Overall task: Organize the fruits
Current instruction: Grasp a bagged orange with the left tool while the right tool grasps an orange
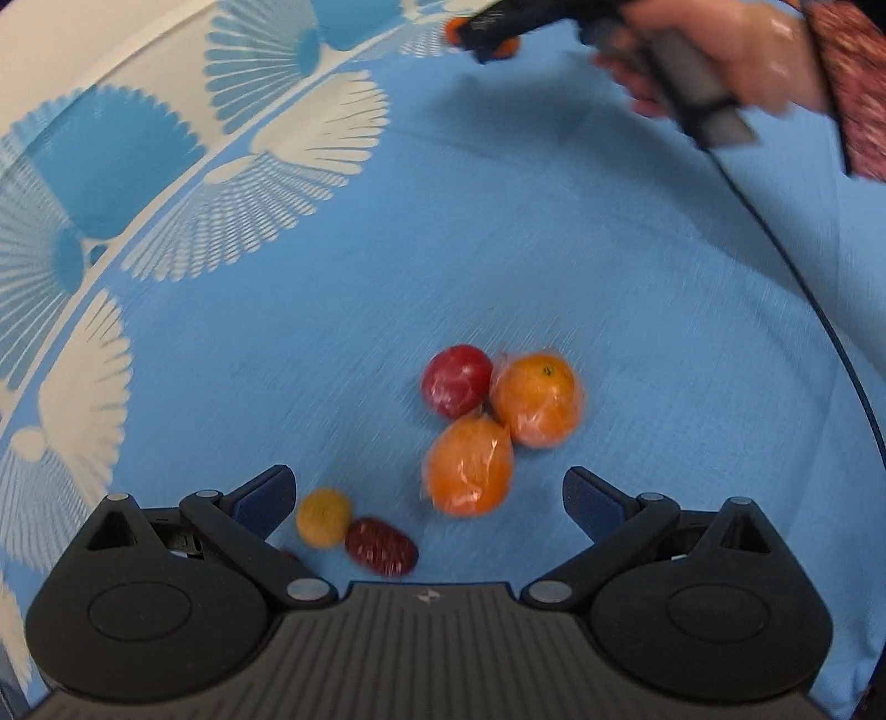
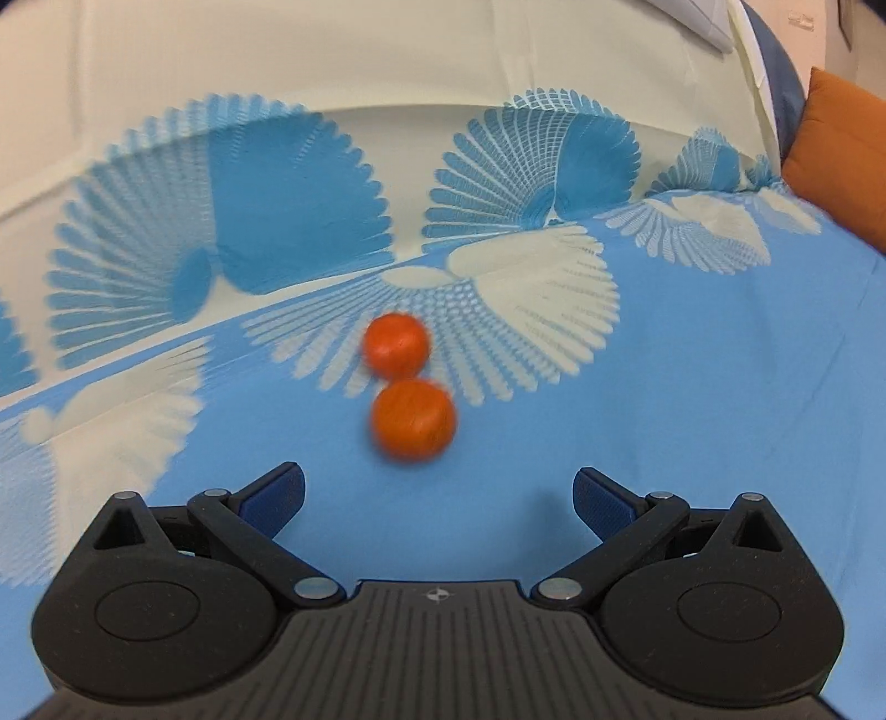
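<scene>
In the left wrist view, a cluster of plastic-wrapped fruit lies on the blue cloth: a red plum (image 1: 456,380), an orange (image 1: 536,400) and a second orange (image 1: 469,466) touching each other. A small yellow fruit (image 1: 323,517) and a dark red fruit (image 1: 381,546) lie nearer, by the left finger. My left gripper (image 1: 429,495) is open and empty above them. My right gripper (image 2: 438,495) is open and empty, just short of two small orange fruits (image 2: 414,418), (image 2: 396,345). It also shows far off in the left wrist view (image 1: 487,33), with those fruits partly hidden behind it.
The blue tablecloth (image 1: 554,249) has a white and blue fan pattern along its far edge (image 2: 310,216). A cable (image 1: 786,266) trails from the right gripper across the cloth. An orange cushion (image 2: 841,155) sits at far right.
</scene>
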Demonstrator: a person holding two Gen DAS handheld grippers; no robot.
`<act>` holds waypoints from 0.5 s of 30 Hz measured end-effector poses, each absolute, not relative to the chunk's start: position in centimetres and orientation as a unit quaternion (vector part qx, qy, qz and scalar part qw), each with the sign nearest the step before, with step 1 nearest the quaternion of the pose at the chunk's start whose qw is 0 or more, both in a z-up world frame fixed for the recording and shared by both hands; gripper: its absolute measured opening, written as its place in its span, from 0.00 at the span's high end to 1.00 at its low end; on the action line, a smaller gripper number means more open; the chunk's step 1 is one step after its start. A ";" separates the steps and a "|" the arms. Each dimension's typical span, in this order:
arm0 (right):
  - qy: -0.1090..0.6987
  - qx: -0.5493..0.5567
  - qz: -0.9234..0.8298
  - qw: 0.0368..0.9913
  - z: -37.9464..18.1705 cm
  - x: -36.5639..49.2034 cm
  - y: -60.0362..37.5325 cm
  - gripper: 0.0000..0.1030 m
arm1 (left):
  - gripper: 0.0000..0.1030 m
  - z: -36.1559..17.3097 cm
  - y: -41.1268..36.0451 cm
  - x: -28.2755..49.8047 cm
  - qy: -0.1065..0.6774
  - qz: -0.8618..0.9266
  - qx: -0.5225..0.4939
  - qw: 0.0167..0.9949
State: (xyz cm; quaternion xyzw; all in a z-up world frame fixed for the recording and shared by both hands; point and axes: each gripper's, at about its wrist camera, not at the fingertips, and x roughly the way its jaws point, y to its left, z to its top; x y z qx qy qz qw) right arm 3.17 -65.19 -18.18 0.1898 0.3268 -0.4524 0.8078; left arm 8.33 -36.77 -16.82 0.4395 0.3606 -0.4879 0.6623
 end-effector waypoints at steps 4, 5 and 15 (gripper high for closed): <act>0.333 0.183 -0.453 0.806 -19.3 4.5 -66.5 0.02 | 0.30 -17.6 -37.7 8.3 0.352 -0.511 0.449 0.643; 0.330 0.176 -0.449 0.812 -19.5 4.7 -66.4 0.10 | 0.37 -17.7 -37.9 8.2 0.359 -0.513 0.449 0.638; 0.308 0.111 -0.419 0.847 -16.0 1.5 -60.6 0.65 | 0.65 -13.9 -35.0 6.4 0.391 -0.496 0.383 0.674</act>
